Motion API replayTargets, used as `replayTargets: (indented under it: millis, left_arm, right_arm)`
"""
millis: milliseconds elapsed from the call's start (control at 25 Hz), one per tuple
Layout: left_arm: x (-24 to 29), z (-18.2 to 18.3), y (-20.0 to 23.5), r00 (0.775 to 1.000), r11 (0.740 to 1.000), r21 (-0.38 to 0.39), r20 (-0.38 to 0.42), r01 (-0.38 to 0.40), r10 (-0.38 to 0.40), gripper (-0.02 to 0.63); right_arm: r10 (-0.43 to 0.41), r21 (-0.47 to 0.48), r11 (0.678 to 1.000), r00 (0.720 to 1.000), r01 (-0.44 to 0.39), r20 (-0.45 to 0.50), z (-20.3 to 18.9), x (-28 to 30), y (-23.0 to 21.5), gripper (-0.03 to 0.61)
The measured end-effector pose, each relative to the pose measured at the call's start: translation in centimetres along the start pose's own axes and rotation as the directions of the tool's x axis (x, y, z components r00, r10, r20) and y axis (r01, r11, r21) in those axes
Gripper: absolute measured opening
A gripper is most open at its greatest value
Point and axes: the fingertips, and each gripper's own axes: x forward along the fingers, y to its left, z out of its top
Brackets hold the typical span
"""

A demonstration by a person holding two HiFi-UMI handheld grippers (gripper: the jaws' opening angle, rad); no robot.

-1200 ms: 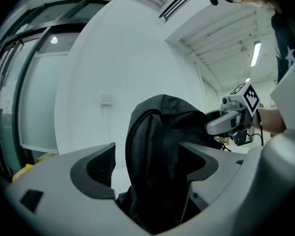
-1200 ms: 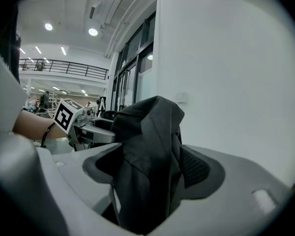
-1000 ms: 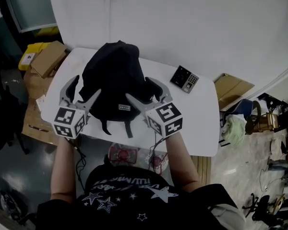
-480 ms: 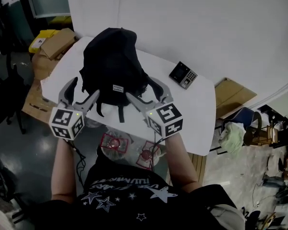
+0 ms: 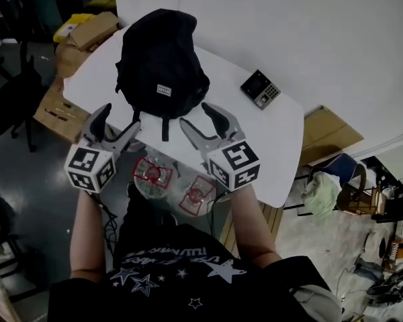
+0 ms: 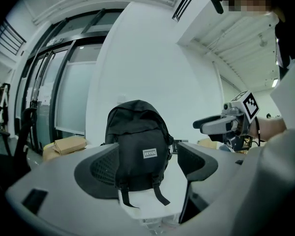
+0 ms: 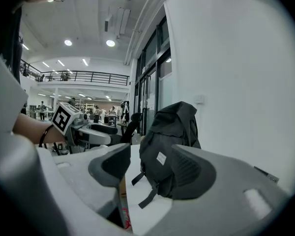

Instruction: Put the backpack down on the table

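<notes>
Head view: backpack sits on the worktop at 12 o'clock, so left gripper and right gripper gape empty (right's fingers just narrowing).

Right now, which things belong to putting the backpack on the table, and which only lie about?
Job: backpack, upright on the table; left gripper, open, empty; right gripper, open, empty, jaws just closing a little.
Lying about: keypad on the table; cardboard boxes beside it.

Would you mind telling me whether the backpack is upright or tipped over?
Upright: the backpack stands on its base on the table, straps trailing forward.
</notes>
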Motion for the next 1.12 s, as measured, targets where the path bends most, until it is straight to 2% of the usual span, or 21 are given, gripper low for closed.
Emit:
replayTargets:
  millis: [80,160,240,400,560,800,840,920,1000,1080,1120]
  left_arm:
    - [-1.1,-0.5,-0.6,1.0,1.0,-0.015,-0.004,-0.007,0.007,0.374]
    - [-2.0,-0.9,-1.2,1.0,1.0,-0.023,-0.009,-0.004,0.004,0.374]
    - [-2.7,-1.1,-1.4,1.0,1.0,-0.029,-0.008,-0.004,0.004,0.373]
    - [-3.2,-1.5,-1.7,1.0,0.999,-0.04,-0.004,-0.002,0.002,0.373]
    - [-4.6,-2.2,-2.8,1.0,0.998,-0.056,0.003,0.021,-0.021,0.373]
    - [-9.7,-3.1,-4.6,0.999,0.995,-0.09,0.008,0.05,-0.05,0.363]
    - [-10.8,-3.2,-4.8,0.999,0.994,-0.094,0.008,0.051,-0.051,0.317]
    - [-12.8,-3.4,-5.2,0.999,0.994,-0.096,0.012,0.051,-0.05,0.307]
    - [-14.6,-3.5,-5.9,0.999,0.994,-0.095,0.012,0.054,-0.053,0.25]
    - [-16.3,-3.6,-6.7,0.998,0.994,-0.091,0.012,0.063,-0.062,0.236]
    - [-17.1,-3.6,-7.2,0.998,0.994,-0.088,0.013,0.067,-0.066,0.202]
  right_arm:
    - [0.012,0.017,1.0,1.0,-0.012,-0.004,-0.8,-0.2,0.6,0.243]
    - [0.017,0.03,0.999,1.0,-0.017,0.003,-1.1,-0.4,1.2,0.176]
    - [0.027,0.037,0.999,1.0,-0.027,0.006,-1.2,-0.6,1.8,0.143]
    - [0.036,0.05,0.998,0.999,-0.035,-0.003,-1.6,-1.0,2.6,0.013]
    - [0.048,0.06,0.997,0.999,-0.046,-0.023,-2.3,-1.6,4.2,0.002]
    - [-0.003,0.079,0.997,1.0,0.005,-0.02,-1.8,-3.0,7.5,0.0]
    - [-0.006,0.074,0.997,1.0,0.007,-0.019,-1.6,-3.4,8.4,0.0]
    - [-0.005,0.061,0.998,1.0,0.006,-0.02,-1.4,-4.3,10.2,0.0]
    - [-0.008,0.053,0.999,1.0,0.009,-0.022,-1.2,-5.2,11.7,0.0]
    - [-0.015,0.052,0.999,1.0,0.016,-0.025,-1.2,-6.2,13.1,0.0]
    - [-0.018,0.049,0.999,0.999,0.019,-0.028,-1.1,-6.7,13.8,0.0]
